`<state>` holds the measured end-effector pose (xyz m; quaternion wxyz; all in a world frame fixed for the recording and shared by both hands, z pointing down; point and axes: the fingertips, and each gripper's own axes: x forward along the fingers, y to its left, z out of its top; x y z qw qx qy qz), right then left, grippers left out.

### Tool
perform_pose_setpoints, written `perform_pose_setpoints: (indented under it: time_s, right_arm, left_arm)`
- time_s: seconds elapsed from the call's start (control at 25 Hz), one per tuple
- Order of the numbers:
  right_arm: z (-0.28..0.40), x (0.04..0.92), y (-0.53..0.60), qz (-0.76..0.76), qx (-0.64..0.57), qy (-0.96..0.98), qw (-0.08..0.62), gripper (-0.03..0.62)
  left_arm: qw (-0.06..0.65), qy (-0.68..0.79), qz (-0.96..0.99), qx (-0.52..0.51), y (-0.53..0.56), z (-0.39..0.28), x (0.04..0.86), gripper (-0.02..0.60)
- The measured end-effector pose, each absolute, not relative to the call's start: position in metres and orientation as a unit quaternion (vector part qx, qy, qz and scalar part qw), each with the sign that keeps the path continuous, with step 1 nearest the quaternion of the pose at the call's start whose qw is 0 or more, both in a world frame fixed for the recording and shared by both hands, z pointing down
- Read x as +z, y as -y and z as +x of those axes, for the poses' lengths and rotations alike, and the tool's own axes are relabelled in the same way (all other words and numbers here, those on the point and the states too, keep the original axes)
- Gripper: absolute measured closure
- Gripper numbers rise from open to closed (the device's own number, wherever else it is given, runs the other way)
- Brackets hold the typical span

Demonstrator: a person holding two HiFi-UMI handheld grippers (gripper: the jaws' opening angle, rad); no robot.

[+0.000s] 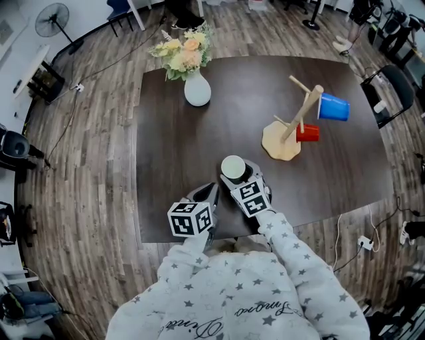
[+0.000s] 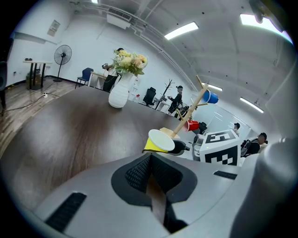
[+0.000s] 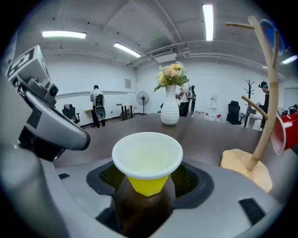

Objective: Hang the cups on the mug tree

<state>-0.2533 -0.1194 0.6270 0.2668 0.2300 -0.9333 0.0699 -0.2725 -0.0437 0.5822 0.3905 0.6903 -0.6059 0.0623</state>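
A yellow cup [image 1: 233,168] with a white inside stands upright on the dark table [image 1: 172,153] near its front edge. My right gripper [image 1: 235,176] is open, and the cup [image 3: 147,162] stands between its jaws with a gap to each pad. My left gripper [image 1: 206,193] is just left of it, its jaws shut on nothing [image 2: 150,160], and from there the cup [image 2: 160,142] shows ahead to the right. The wooden mug tree [image 1: 281,143] stands at the right of the table, with a blue cup [image 1: 333,107] on an upper peg and a red cup [image 1: 307,133] on a lower one.
A white vase of flowers [image 1: 197,89] stands at the table's far side. A black chair [image 1: 392,86] is beyond the right edge and a floor fan [image 1: 53,18] at the far left. People stand far off in the room.
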Motion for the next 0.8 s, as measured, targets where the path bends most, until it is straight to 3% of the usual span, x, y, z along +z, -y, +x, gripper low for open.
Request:
perform_pose_setpoints:
  time_s: [0.8]
  right_arm:
    - [-0.246, 0.536, 0.165, 0.286, 0.122, 0.939, 0.148, 0.295]
  left_arm:
    - [0.306, 0.6, 0.738, 0.043, 0.09, -0.279, 0.515, 0.557]
